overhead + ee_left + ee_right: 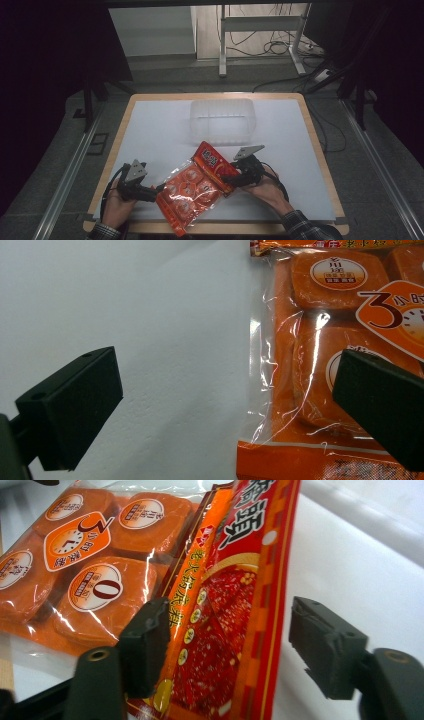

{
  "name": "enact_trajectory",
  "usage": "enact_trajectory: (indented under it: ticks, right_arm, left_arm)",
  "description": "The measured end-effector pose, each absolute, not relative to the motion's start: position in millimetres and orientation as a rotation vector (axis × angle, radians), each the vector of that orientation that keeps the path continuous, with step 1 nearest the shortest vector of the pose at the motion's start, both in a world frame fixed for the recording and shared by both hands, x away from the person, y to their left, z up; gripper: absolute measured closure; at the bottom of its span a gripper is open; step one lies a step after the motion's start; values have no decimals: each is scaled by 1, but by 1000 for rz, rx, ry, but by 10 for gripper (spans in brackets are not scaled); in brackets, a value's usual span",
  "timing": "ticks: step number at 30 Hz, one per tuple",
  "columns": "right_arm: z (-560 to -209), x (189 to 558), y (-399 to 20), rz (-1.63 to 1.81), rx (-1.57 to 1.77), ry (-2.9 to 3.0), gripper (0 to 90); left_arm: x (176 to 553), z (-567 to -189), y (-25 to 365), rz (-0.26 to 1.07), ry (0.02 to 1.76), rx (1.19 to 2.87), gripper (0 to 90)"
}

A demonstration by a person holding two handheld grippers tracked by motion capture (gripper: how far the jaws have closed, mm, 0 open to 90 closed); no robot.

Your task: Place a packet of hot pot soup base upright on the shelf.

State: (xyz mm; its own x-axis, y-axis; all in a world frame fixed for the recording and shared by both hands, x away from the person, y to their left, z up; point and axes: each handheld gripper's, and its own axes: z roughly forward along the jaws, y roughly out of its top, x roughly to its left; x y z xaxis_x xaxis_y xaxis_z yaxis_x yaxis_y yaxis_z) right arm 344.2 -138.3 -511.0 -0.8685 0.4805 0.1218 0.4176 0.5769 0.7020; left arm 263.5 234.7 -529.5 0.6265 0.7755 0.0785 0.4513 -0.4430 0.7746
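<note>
While the orange snack bag (187,192) lies flat near my edge of the white table (160,130), its red header (235,605) is tipped up between the jaws of my right claw (227,645). One pad already touches the header's printed face; the other stands off it with table showing in the gap, so I call this claw released, not yet grasping. My left claw (225,400) waits spread wide at the bag's opposite end, one jaw over bare table and the other over the clear film above the orange cakes, pressing nothing.

To do this pick well, I judge that I should bite on the stiff header strip and not on the soft window below, where the film would slide and the cakes could be crushed. I want the strip deep between the pads and square to them, since a bite on one corner would let the bag swing and peel out. The left claw should pinch the sealed margin at its end before I lift, so the weight is shared. The clear plastic bin (222,122) stands farther back in the middle of the table, well apart from the bag, and looks like the likely place for it.
</note>
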Motion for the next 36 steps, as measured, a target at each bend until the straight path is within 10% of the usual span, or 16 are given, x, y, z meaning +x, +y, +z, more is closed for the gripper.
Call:
enact_trajectory:
  ticks: [18,27,36]
  right_arm:
    - [-515,355,-104,1098,702,2781,581]
    - [-512,353,-93,1090,658,2815,864]
    - [-503,346,-89,1081,598,2789,888]
  left_arm:
    - [263,-530,234,568,948,2108,0]
    - [263,-530,232,581,938,2129,0]
    - [263,-528,236,608,973,2101,0]
